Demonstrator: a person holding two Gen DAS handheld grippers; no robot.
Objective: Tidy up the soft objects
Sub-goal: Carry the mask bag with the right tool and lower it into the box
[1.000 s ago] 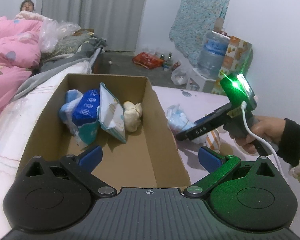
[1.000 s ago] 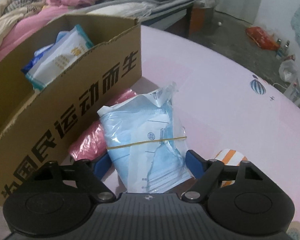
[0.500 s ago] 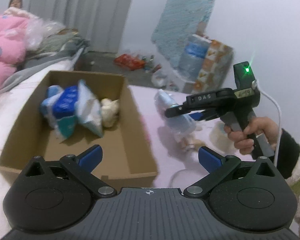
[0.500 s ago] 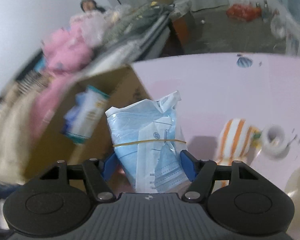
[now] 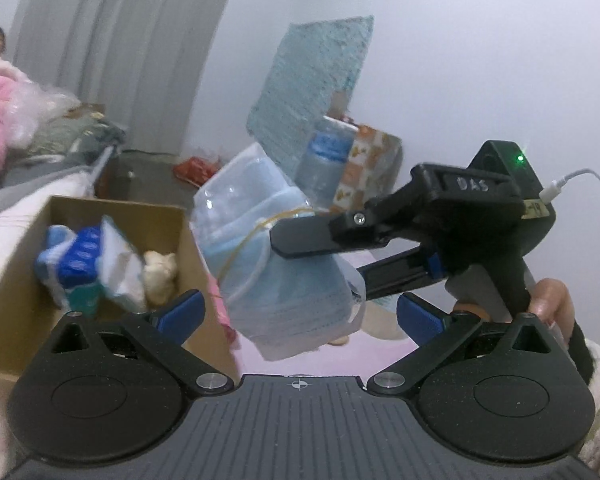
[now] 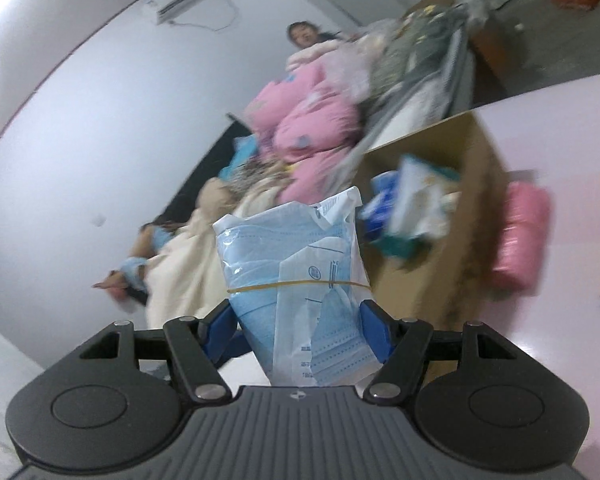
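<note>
Your right tongs (image 6: 296,332) clamp the mask packet (image 6: 300,280) aloft; the cardboard box (image 6: 472,184) sits at two o'clock; your left tongs (image 5: 298,314) gape wide, holding nothing.

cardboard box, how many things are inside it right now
3 visible in the cardboard box: a blue pack leftmost, a white pouch leaning beside it, a cream soft lump at its right wall. More may be hidden underneath.
</note>
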